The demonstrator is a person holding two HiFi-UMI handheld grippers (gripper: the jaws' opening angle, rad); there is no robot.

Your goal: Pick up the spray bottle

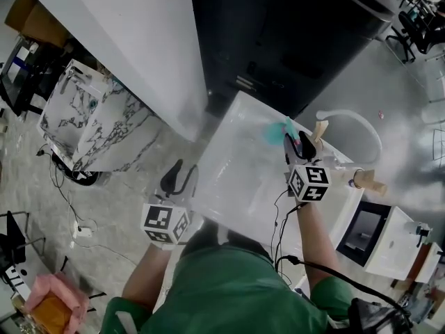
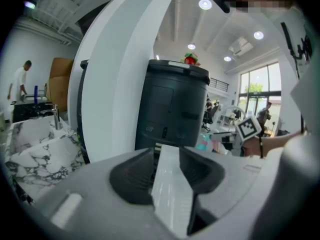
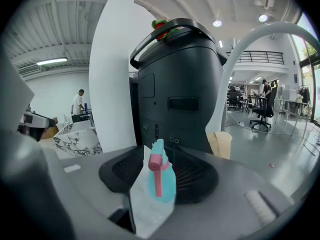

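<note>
A teal spray bottle (image 1: 277,131) with a pink trigger stands on the white table (image 1: 236,172), near its far edge. My right gripper (image 1: 299,145) sits just to the bottle's right in the head view. In the right gripper view the bottle (image 3: 161,181) stands upright in the gap of the right gripper (image 3: 159,170), whose jaws are wide open and not pressing on it. My left gripper (image 1: 179,178) hovers open at the table's left edge, well away from the bottle. In the left gripper view only white table surface shows inside the left gripper (image 2: 167,166), and the bottle (image 2: 204,143) is small in the distance.
A big black machine (image 1: 278,33) stands behind the table, with a white panel (image 1: 139,40) to its left. A marble-patterned counter (image 1: 90,124) lies further left. A white hose (image 1: 354,124) and a cardboard tube (image 1: 368,181) are at the right. Cables trail over the floor.
</note>
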